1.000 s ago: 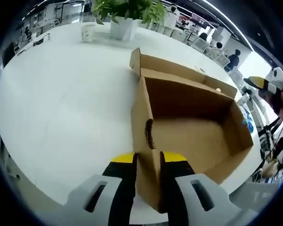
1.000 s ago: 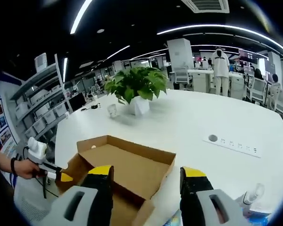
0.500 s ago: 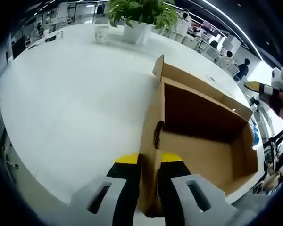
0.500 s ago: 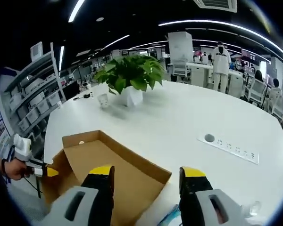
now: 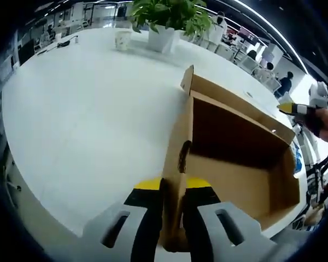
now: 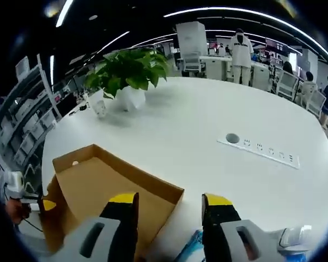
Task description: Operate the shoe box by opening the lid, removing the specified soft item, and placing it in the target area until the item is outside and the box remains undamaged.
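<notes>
An open brown cardboard shoe box [image 5: 238,158] lies on the white table [image 5: 82,114], and its inside looks bare. My left gripper [image 5: 173,186] is shut on the box's near end wall, one yellow-tipped jaw on each side of the cardboard. Beyond the box's far right corner, a hand holds my right gripper [image 5: 302,109] in the air. In the right gripper view the box [image 6: 98,188] sits low on the left. My right gripper [image 6: 170,203] hangs open above its long wall with nothing between the jaws. A blue soft-looking item [image 6: 188,248] peeks out beside the box.
A potted plant [image 6: 126,76] and a paper cup [image 6: 98,106] stand at the far side of the table. A socket strip [image 6: 262,151] is set into the tabletop on the right. A white bottle [image 6: 295,237] lies near the edge. People and desks fill the room behind.
The left gripper keeps its hold on the box wall, and its view has swung so the wall stands more edge-on. The right gripper's view has moved and tilted down over the table, jaws still open.
</notes>
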